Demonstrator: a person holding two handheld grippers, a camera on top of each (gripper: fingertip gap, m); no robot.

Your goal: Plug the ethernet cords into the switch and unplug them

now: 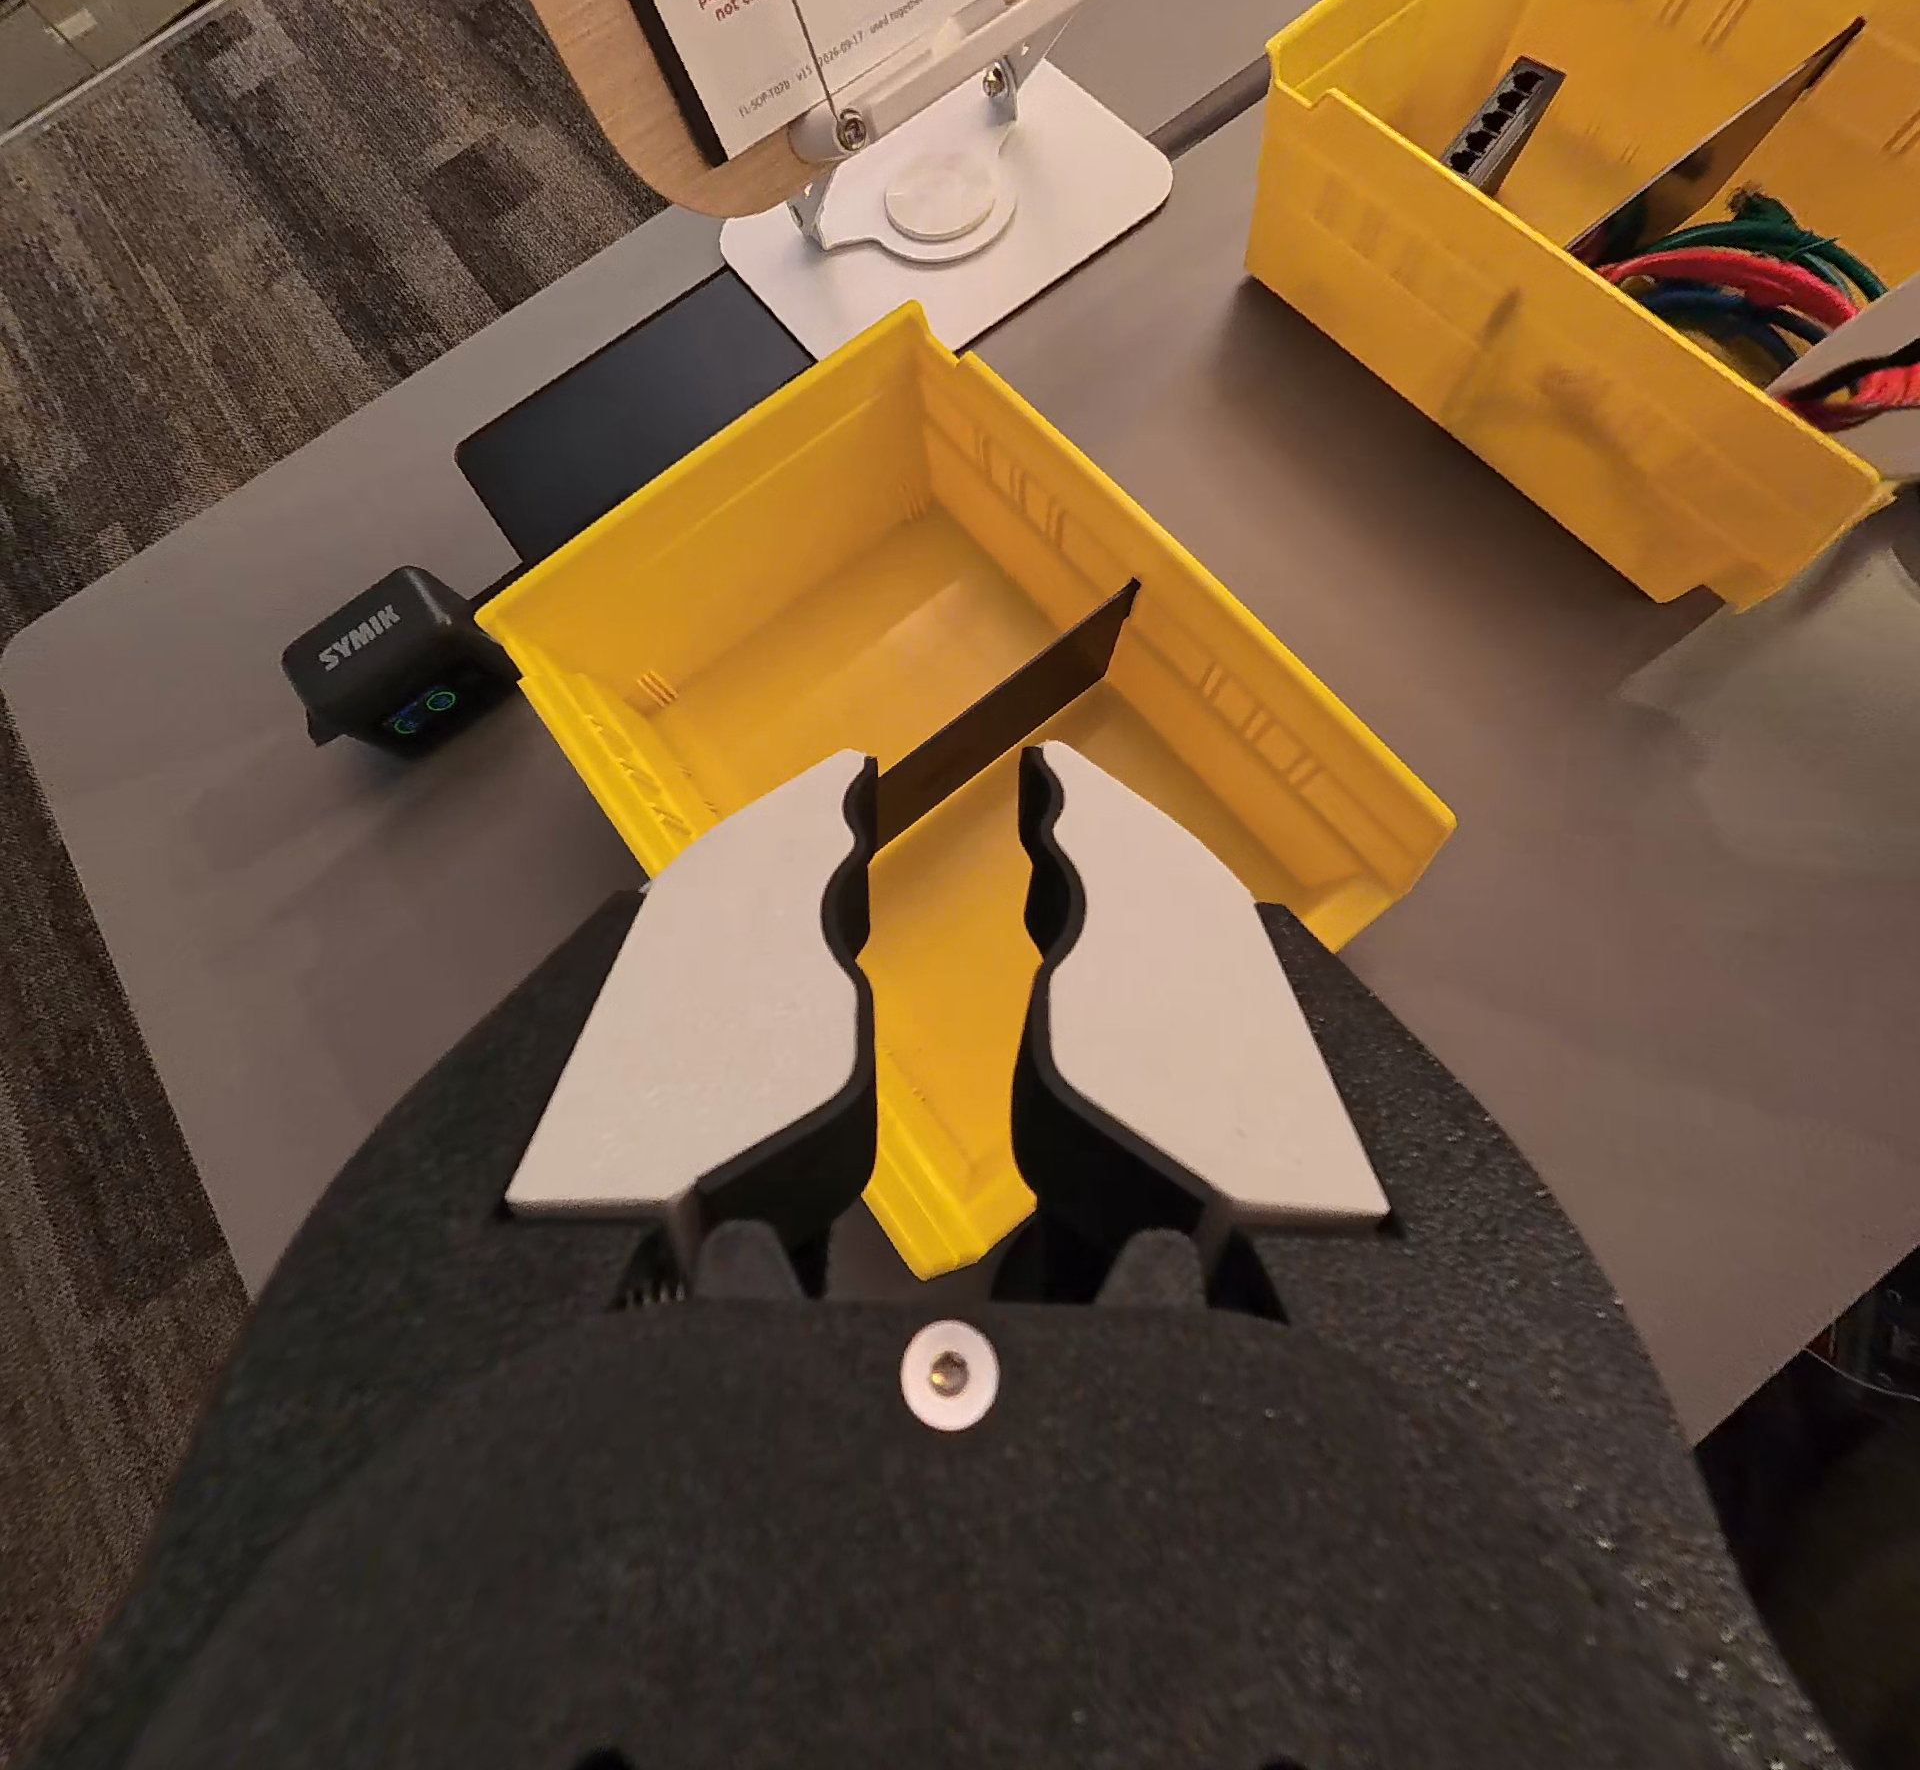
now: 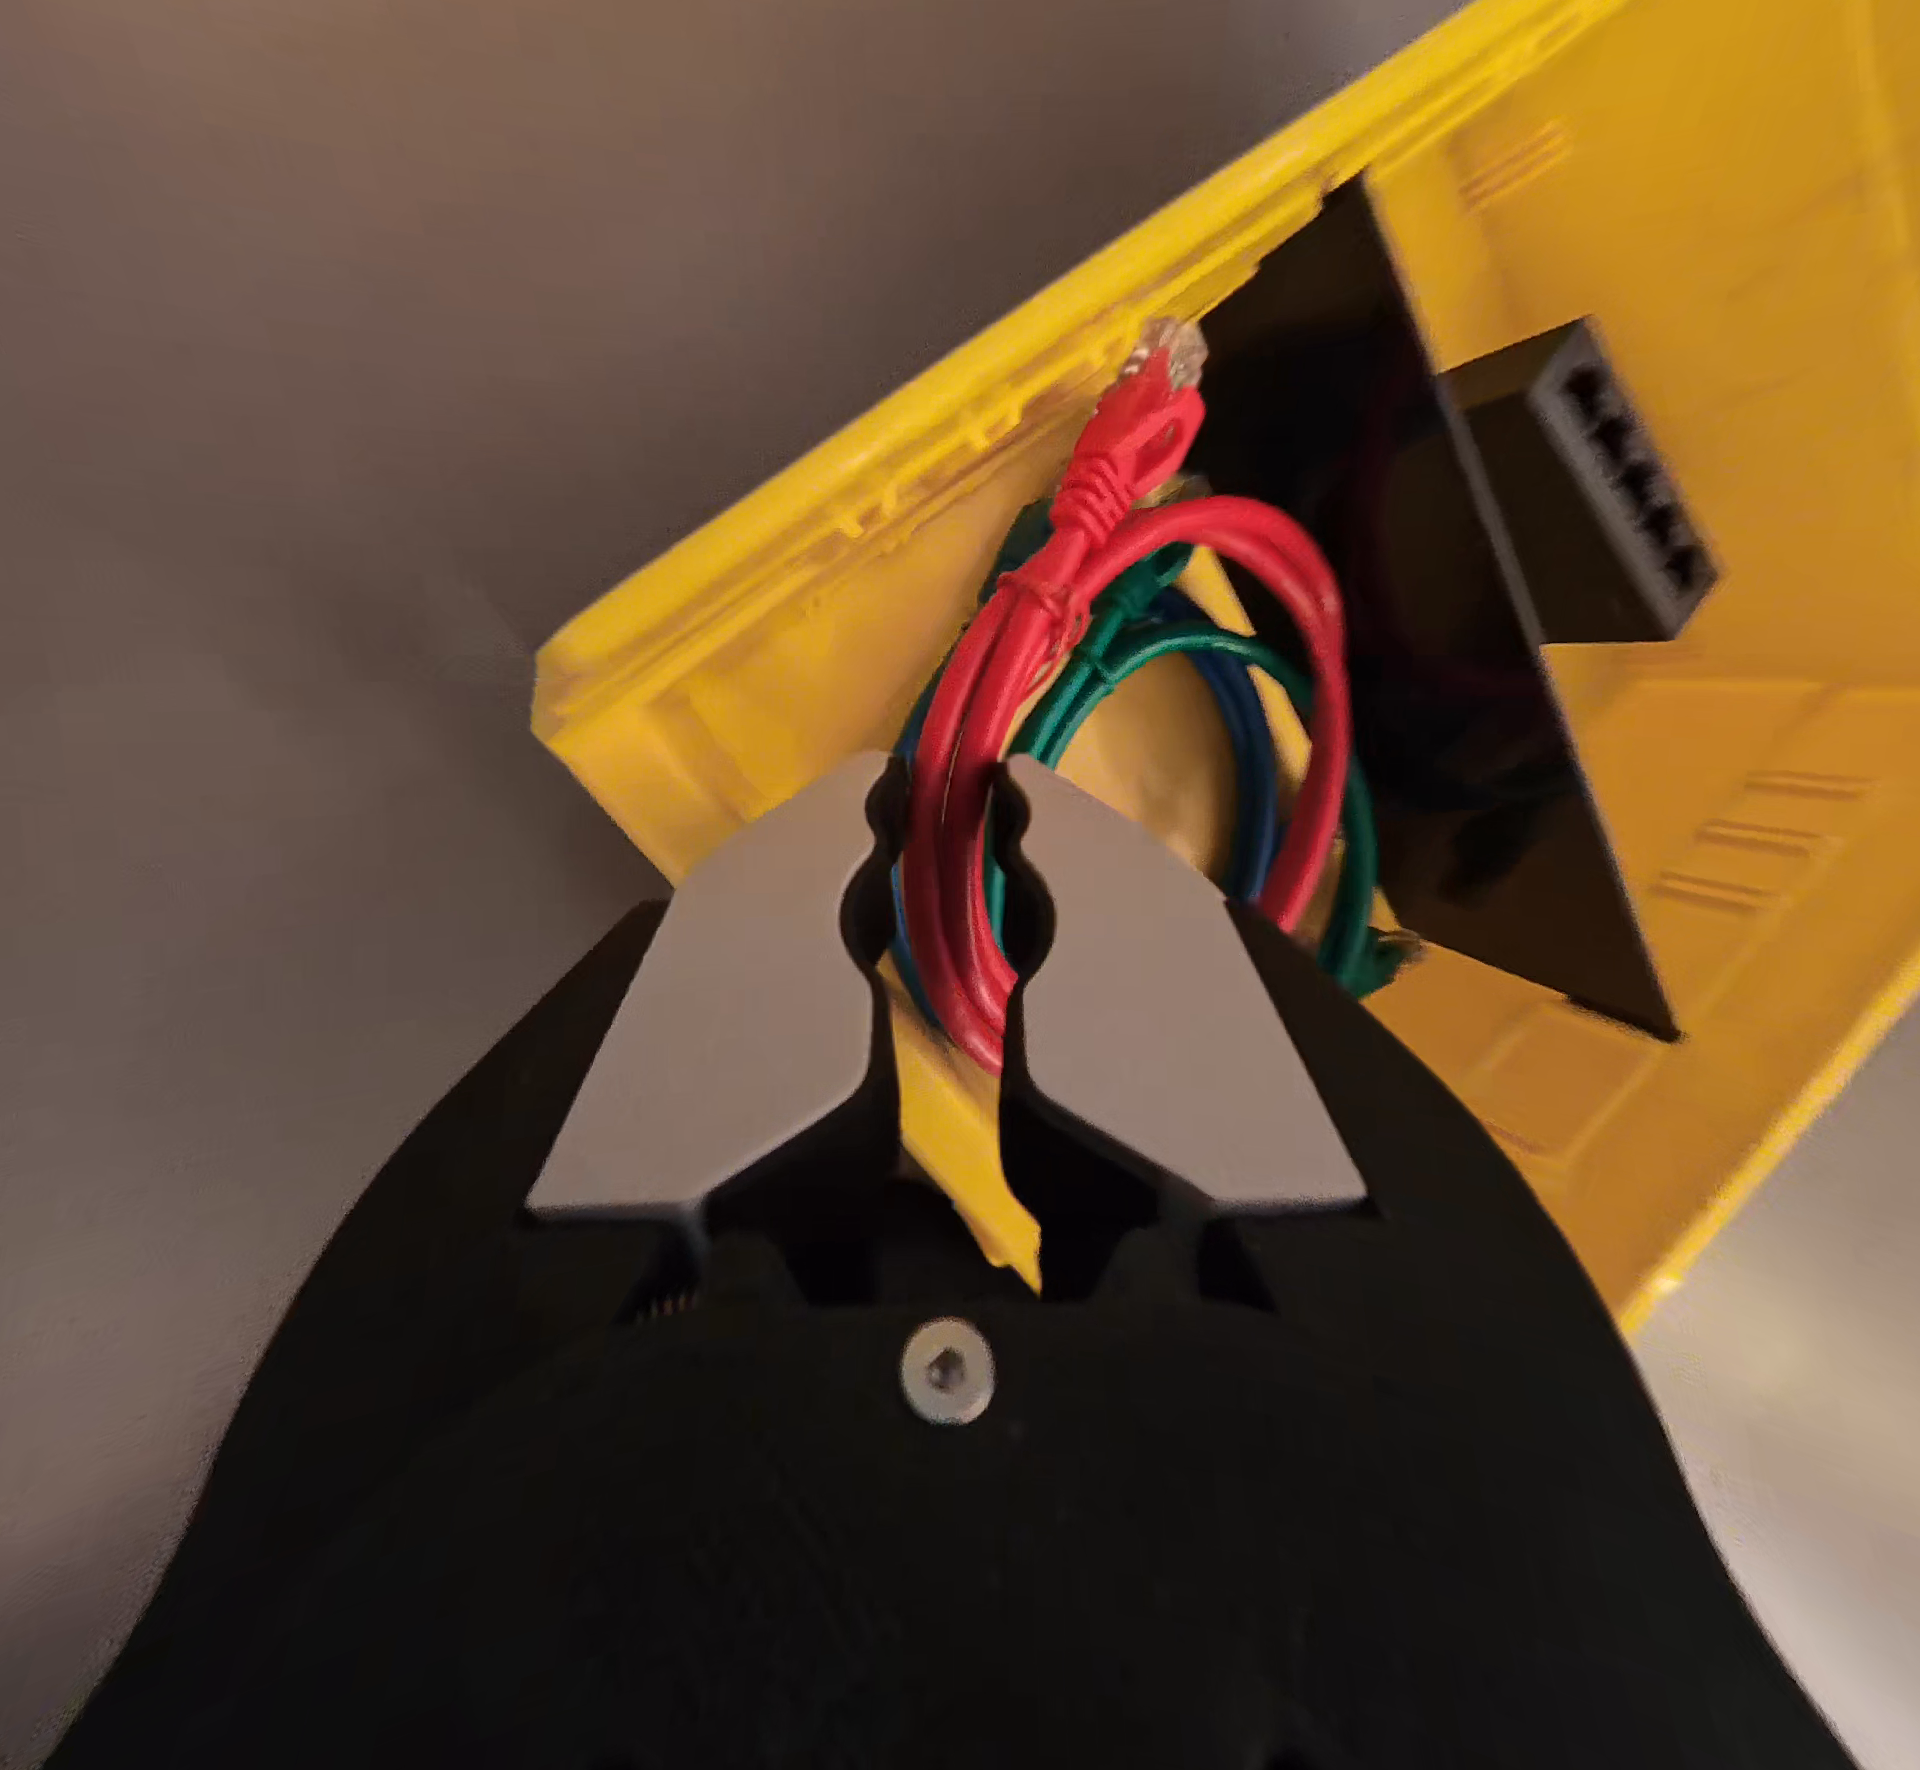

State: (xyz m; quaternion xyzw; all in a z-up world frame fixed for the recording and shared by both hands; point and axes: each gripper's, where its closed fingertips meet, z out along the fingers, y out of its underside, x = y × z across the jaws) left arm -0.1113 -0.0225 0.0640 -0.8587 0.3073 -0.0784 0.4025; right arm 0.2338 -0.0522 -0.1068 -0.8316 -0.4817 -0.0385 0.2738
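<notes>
Red cord (image 2: 961, 847) coil plug pointing up; right gripper (image 2: 948, 770) clamping it inside yellow bin (image 2: 790, 619) holding switch (image 2: 1600, 494); left gripper (image 1: 948, 764) gaping over second bin (image 1: 1299, 681).

Warm, soft indoor light; wide-angle bending at edges; right wrist view motion-blurred, perhaps slightly dimmer.

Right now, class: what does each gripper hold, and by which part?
The right gripper straddles the red cord at its coil's side, grip unconfirmed. The left gripper holds nothing.
</notes>
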